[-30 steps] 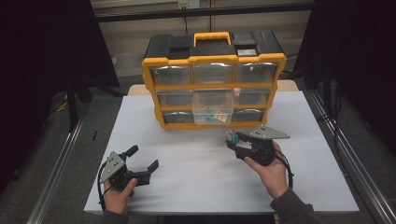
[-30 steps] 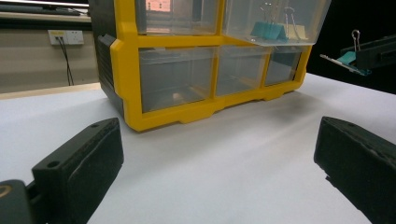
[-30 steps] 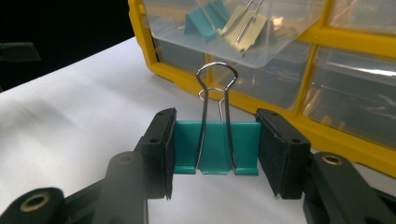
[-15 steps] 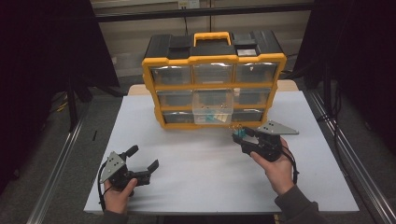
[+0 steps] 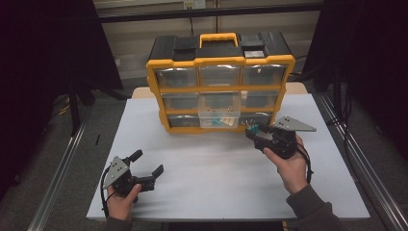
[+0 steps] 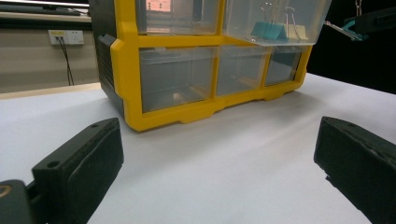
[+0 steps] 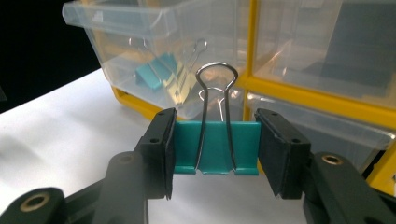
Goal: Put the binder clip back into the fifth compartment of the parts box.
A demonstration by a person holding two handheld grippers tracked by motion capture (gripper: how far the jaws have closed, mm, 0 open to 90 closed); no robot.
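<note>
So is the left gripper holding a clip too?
No, the left gripper is open, its jaws spread wide apart over the bare white table with nothing between them.

left gripper [image 5: 146, 164] jaws wide apart, right gripper [image 7: 215, 140] jaws clamped

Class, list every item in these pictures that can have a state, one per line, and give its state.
Left gripper: open, holding nothing.
Right gripper: shut on teal binder clip.
Middle drawer: pulled out, with clips inside.
Other drawers: pushed in.
Organizer: standing upright on the table.
</note>
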